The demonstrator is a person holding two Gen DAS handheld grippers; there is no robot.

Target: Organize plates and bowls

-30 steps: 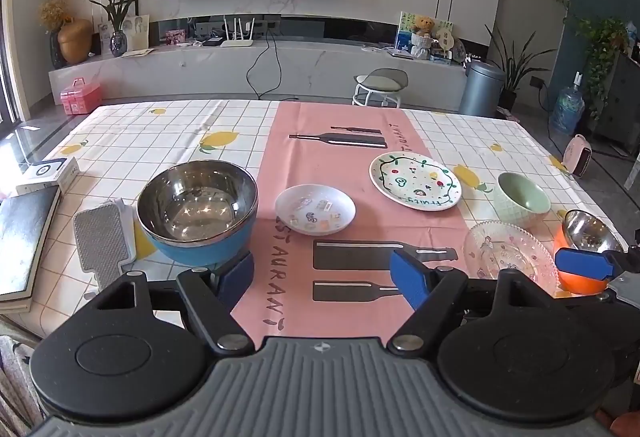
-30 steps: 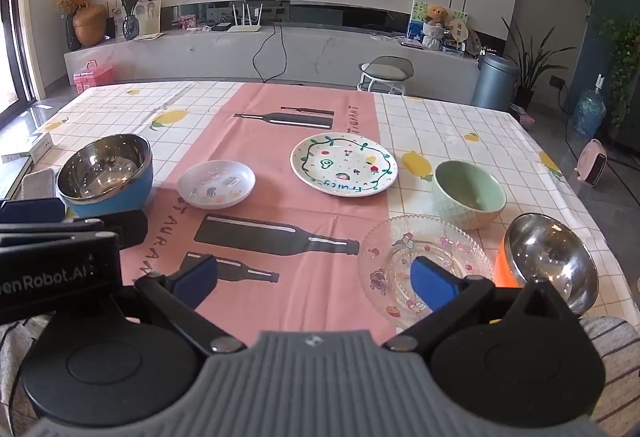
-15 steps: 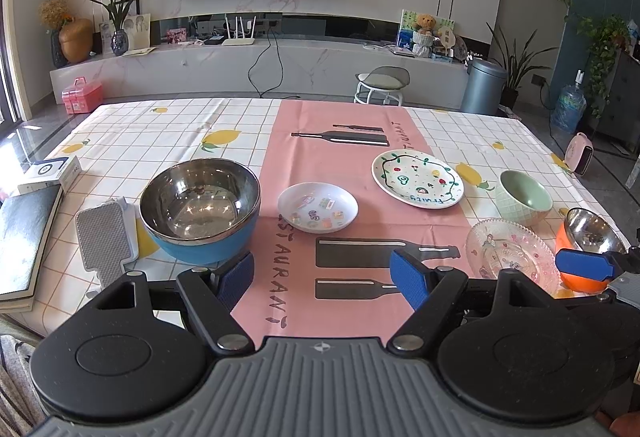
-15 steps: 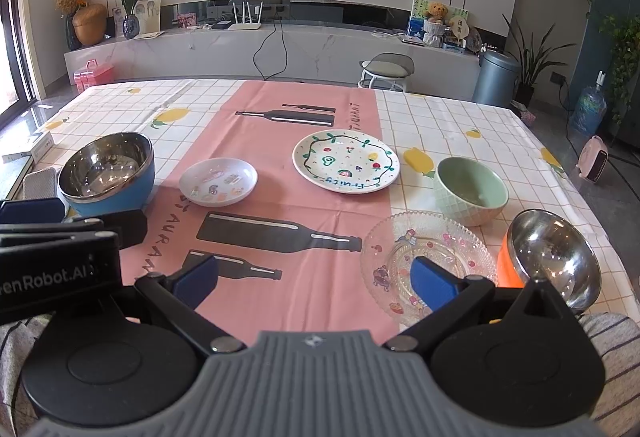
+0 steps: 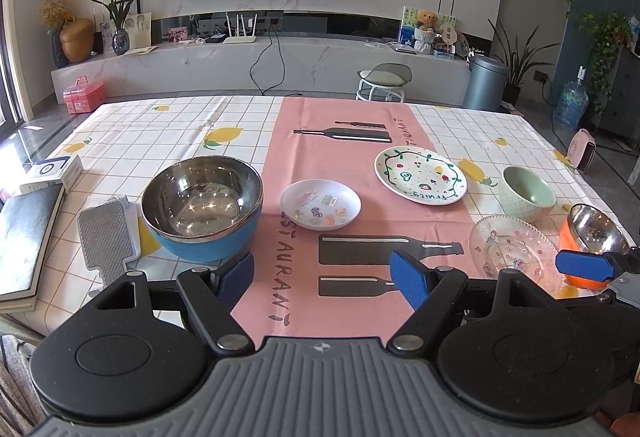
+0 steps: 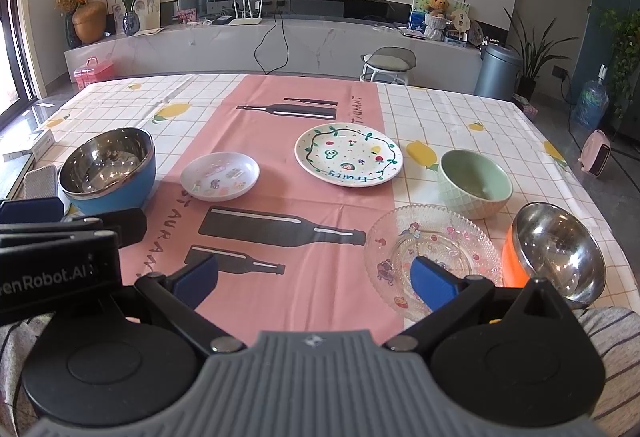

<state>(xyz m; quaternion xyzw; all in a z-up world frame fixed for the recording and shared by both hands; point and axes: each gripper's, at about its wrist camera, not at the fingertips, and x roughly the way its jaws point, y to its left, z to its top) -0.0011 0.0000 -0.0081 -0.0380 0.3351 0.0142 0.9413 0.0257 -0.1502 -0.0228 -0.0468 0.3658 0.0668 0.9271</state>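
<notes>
Steel, ceramic, glass and cloth on one table

The blue bowl [image 5: 202, 207] has a mirror-bright steel lining and a matt plastic-looking shell; the orange bowl [image 6: 554, 259] is lined in the same polished steel. The fruit-painted plate [image 6: 348, 155] and the small white dish [image 6: 219, 176] look like glossy glazed ceramic. The green bowl [image 6: 474, 183] is smooth inside with a quilted, embossed outer wall. The clear plate [image 6: 432, 257] is pressed glass with a beaded, ribbed rim. The tablecloth [image 5: 160, 141] is matt printed cloth. Both grippers' fingertips [image 5: 408, 279] carry blue, finely textured pads on matt black plastic arms, above ribbed grey housing.
</notes>
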